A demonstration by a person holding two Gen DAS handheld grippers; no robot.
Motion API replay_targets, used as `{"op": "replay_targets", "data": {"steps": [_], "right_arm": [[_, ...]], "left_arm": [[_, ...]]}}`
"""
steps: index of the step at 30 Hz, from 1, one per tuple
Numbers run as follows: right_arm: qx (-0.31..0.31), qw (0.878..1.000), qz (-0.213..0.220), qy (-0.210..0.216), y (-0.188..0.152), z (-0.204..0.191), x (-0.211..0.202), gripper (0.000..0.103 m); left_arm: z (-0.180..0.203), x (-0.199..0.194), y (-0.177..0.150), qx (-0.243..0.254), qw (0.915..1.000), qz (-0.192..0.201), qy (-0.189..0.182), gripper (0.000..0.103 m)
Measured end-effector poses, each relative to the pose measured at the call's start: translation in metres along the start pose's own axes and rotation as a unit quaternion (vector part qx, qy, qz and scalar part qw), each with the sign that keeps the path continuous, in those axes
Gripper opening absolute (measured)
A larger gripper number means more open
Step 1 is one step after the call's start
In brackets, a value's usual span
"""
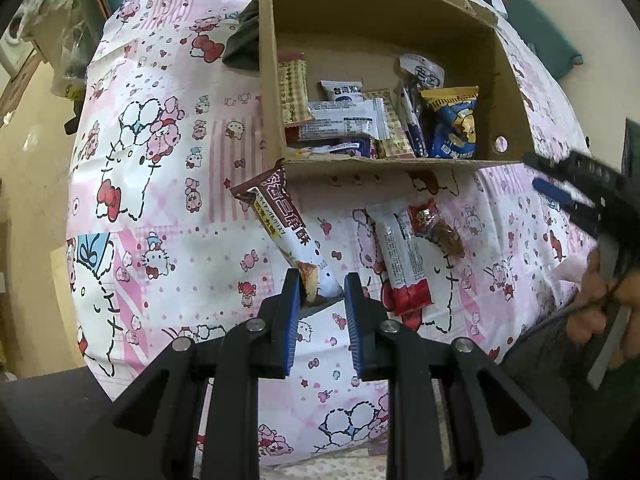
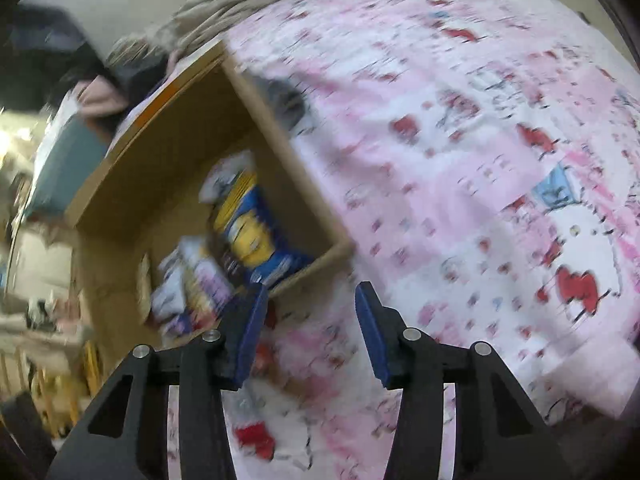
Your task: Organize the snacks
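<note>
Item: brown-and-white wafer snack packet, long and narrow, printed film wrapper. Location: held above the pink cartoon-print bedsheet, its far end just beside the near wall of the cardboard box. It is pinched at its crimped lower end by the left gripper, whose blue pads are closed nearly to their limit on the thin seal.

Handling: judged light; the film is likely slippery and the contents brittle, so the flat end seal is the sound place to be gripped, not the filled middle. Held by one end, the packet is expected to droop or swing.

Item: red-and-white snack bar, lying flat on the sheet, near the box. Beside and touching it lies a small clear packet with red label. Both are judged light and crushable; the bar is best taken across its narrow width or at an end seal.

Item: box contents. Several packets are already inside, among them a blue-and-yellow bag.

Tool: right gripper, partly open, jaws empty, over the sheet at the box corner; the view is motion-blurred.
</note>
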State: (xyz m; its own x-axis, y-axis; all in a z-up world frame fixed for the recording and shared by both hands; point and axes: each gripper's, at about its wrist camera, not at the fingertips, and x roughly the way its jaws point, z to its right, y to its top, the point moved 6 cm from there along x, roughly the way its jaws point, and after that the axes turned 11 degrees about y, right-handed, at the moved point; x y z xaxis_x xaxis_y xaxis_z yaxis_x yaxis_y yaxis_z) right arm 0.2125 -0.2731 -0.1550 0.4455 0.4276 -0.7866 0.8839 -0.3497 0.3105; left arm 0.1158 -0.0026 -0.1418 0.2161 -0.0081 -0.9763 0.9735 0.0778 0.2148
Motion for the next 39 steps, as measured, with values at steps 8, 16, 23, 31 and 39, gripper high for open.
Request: {"op": "replay_targets", "data": {"steps": [8, 16, 23, 31, 39], "right_arm": [[-0.056, 0.998, 0.013, -0.03, 0.018, -0.009, 0.008, 0.029], [-0.062, 0.998, -0.026, 0.014, -0.001, -0.02, 0.011, 0.021], [-0.013, 0.999, -0.037, 0.022, -0.015, -0.012, -0.002, 0.024], [-0.044, 0.989, -0.129, 0.062, -0.055, -0.03, 0.014, 0.024], [-0.113, 0.971, -0.213, -0.004, -0.079, -0.037, 0.081, 0.028]], "left_arm": [[0.003, 0.002, 0.0, 0.007, 1.0, -0.002, -0.002, 0.018], [0.012, -0.003, -0.001, 0.018, 0.9998, 0.007, 0.0, 0.018], [0.0, -0.005, 0.002, 0.002, 0.9999, 0.01, 0.006, 0.018], [0.003, -0.004, 0.001, 0.007, 0.9997, 0.011, 0.019, 0.018], [0.001, -0.005, 0.006, 0.002, 0.9997, 0.017, 0.017, 0.018]]}}
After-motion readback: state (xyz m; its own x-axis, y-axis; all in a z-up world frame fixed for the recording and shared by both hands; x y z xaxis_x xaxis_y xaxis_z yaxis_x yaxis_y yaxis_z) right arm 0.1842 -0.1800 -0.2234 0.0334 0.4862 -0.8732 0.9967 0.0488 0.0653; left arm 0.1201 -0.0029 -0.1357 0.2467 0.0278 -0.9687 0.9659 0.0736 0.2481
